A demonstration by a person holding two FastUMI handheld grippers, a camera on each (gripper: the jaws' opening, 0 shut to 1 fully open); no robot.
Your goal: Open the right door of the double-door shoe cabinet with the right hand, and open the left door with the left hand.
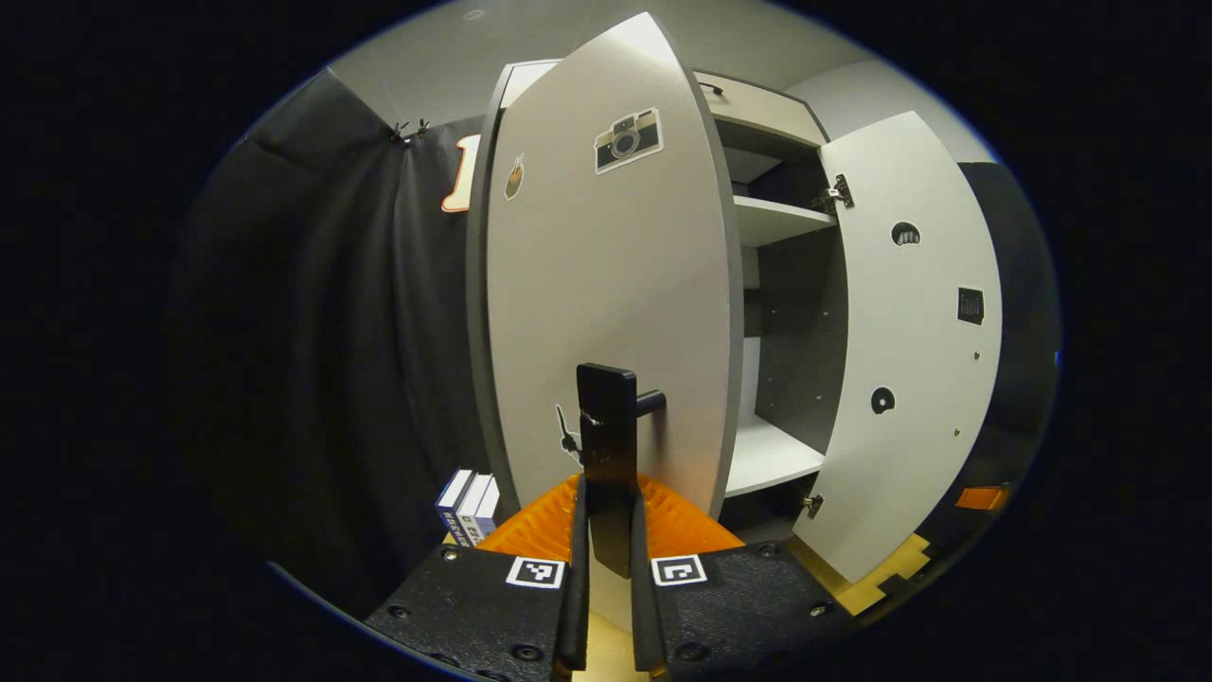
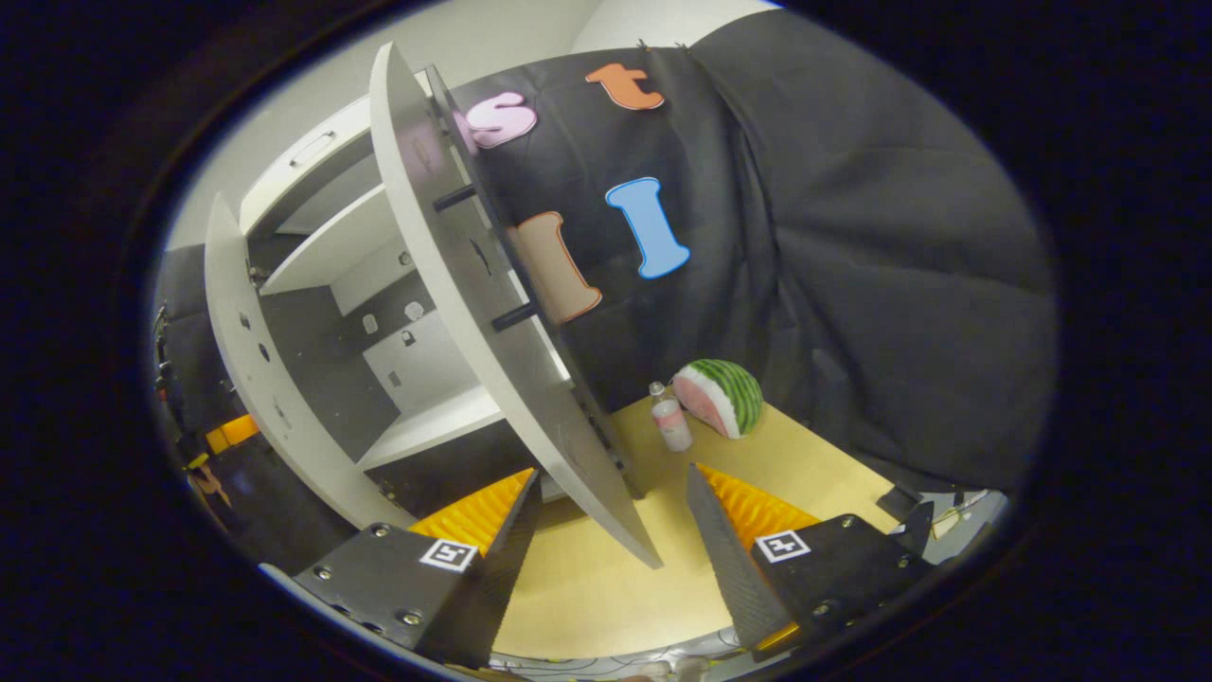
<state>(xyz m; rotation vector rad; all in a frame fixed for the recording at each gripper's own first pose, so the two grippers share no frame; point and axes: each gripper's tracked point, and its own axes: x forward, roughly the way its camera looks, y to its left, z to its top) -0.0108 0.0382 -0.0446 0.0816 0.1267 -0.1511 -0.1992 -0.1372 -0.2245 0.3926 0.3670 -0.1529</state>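
While the left gripper (image 1: 606,568) holds its jaws clenched on the upright black handle (image 1: 608,445) of the left door (image 1: 606,284), the handle's long axis runs 12 to 6 o'clock between the fingers. The right door (image 1: 909,341) stands swung wide at 2 o'clock. The right gripper (image 2: 611,521), jaws released, straddles that door's edge (image 2: 530,398) without touching it.

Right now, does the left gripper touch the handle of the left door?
Touching. In the left gripper view, the left gripper has both fingers closed against the sides of the black handle, with no gap visible.
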